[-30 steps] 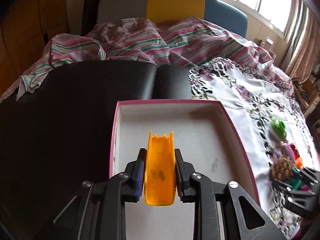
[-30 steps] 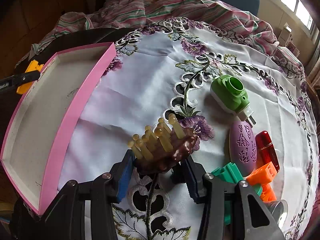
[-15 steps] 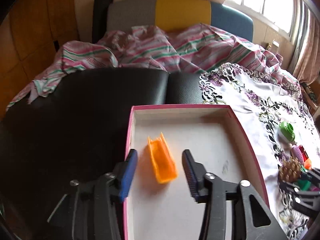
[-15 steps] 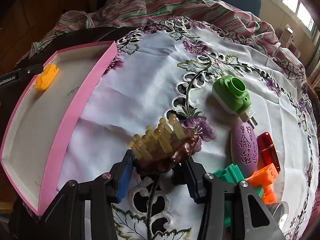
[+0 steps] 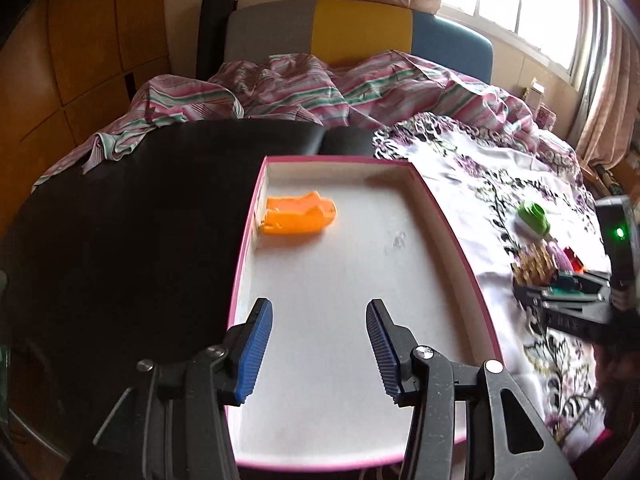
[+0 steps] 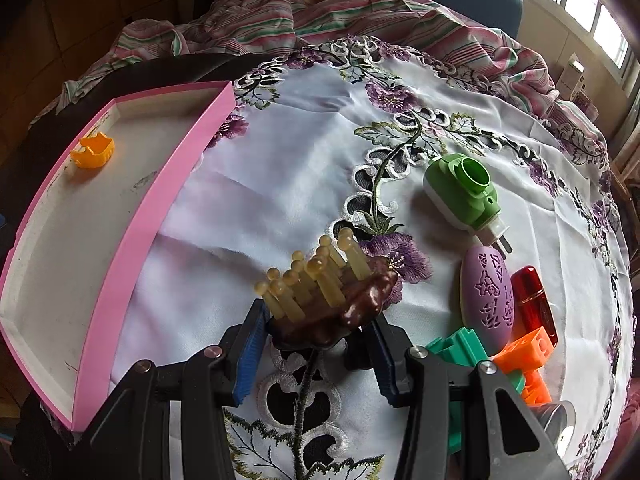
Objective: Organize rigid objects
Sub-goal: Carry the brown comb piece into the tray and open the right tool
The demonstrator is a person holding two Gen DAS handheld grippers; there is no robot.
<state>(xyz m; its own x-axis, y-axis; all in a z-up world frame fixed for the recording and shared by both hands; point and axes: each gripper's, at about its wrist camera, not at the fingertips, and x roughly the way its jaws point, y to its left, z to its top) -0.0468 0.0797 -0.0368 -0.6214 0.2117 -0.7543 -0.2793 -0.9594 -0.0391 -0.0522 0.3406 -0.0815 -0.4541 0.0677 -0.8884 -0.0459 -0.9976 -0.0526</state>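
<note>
Left hand-held gripper [image 5: 319,346] is open above the pink tray [image 5: 448,220]; right hand-held gripper [image 6: 316,354] grips the brown massage brush [image 6: 328,292].

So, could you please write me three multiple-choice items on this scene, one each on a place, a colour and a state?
1. Where does the orange piece lie?
A. On the tablecloth
B. In the pink tray, by its far left wall
C. Between the left gripper's fingers

2. What colour is the plug-in device on the tablecloth?
A. Green
B. Blue
C. Yellow

3. How does the right gripper stand?
A. Open over the tray
B. Shut on nothing
C. Shut on the brown massager

Answers:
1. B: the piece rests on the tray floor near the left wall, far from the left gripper, whose jaws are wide apart and hold nothing.
2. A: its body and round socket are green.
3. C: both pads press the massager's brown base, its pegs pointing up.
</note>
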